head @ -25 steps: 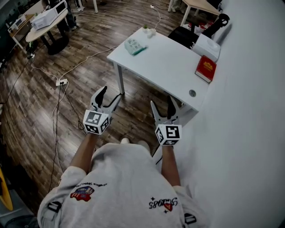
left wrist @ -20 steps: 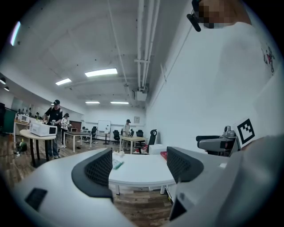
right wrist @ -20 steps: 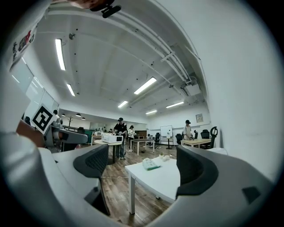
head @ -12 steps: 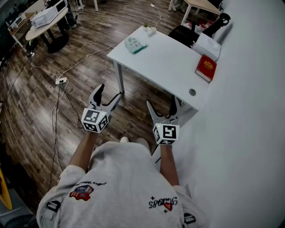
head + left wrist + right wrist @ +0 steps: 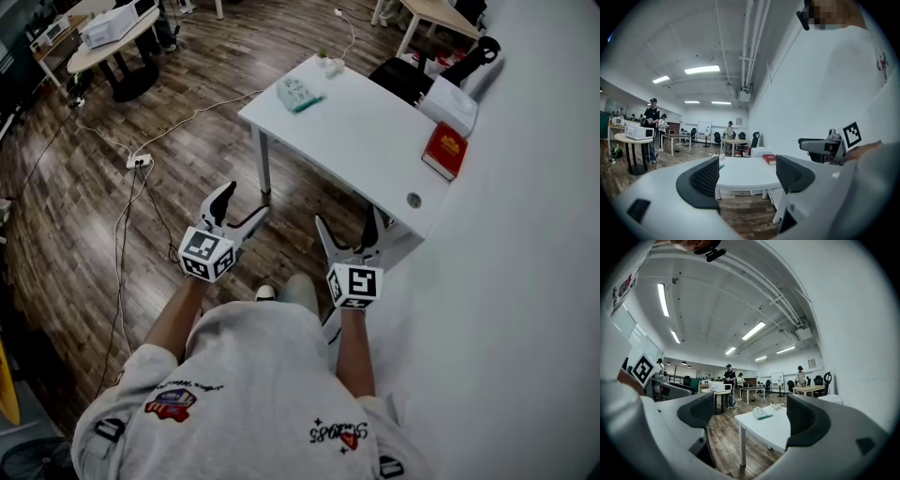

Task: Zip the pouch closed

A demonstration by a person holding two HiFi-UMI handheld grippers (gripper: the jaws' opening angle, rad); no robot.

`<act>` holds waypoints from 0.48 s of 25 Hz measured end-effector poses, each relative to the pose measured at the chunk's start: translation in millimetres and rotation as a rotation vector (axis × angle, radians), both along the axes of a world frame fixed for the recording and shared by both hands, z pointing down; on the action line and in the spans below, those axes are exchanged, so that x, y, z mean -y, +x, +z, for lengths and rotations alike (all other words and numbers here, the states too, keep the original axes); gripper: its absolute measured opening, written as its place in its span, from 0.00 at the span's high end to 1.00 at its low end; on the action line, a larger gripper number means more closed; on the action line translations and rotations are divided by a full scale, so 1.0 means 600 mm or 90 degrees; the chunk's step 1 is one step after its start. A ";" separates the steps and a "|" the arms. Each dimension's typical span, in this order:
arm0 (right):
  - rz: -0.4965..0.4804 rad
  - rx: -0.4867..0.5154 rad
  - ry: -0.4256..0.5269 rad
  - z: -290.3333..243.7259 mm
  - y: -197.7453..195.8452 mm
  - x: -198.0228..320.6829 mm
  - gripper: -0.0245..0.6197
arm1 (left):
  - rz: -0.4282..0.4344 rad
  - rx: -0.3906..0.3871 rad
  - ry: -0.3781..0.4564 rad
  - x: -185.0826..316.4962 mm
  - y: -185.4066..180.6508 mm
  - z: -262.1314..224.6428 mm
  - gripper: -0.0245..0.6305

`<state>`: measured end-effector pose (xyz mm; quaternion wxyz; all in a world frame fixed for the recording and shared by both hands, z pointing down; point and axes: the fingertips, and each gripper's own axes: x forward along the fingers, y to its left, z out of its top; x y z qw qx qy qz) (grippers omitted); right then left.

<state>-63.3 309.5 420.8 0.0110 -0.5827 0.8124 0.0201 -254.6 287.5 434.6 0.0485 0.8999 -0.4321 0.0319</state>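
Observation:
A pale green pouch (image 5: pixel 300 95) lies near the far left corner of the white table (image 5: pixel 375 150); the right gripper view shows the pouch (image 5: pixel 761 414) on the tabletop well beyond the jaws. My left gripper (image 5: pixel 241 204) is open and held in the air over the wood floor, short of the table's near left leg. My right gripper (image 5: pixel 348 223) is open too, beside the table's near edge. Nothing sits between the jaws of the left gripper (image 5: pixel 747 180) or the right gripper (image 5: pixel 754 420).
A red book (image 5: pixel 444 150) and a white box (image 5: pixel 448 94) rest on the table's right side along the white wall. A black chair (image 5: pixel 398 77) stands behind it. A power strip (image 5: pixel 138 161) with cables lies on the floor at left. People stand far back.
Both grippers' jaws stand wider apart than a second ago. The hands stay in about the same place in front of the body; the head view has shifted a little.

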 end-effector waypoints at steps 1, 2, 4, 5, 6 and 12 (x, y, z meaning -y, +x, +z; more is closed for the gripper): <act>-0.001 0.001 0.000 -0.001 -0.001 0.000 0.22 | 0.002 0.002 -0.003 -0.001 0.002 0.004 0.41; -0.001 0.003 -0.001 -0.002 -0.001 0.001 0.22 | 0.002 0.003 -0.007 -0.001 0.004 0.009 0.41; -0.003 0.015 -0.005 0.002 -0.002 0.003 0.23 | 0.001 -0.004 -0.019 0.005 0.007 0.018 0.41; -0.007 0.023 -0.011 0.007 -0.005 0.004 0.23 | 0.002 -0.009 -0.026 0.008 0.009 0.022 0.41; -0.013 0.027 -0.018 0.012 -0.010 0.002 0.23 | 0.004 -0.014 -0.034 0.010 0.012 0.027 0.41; -0.029 0.026 -0.004 0.001 -0.014 0.016 0.23 | 0.063 -0.007 -0.056 0.073 0.059 0.048 0.41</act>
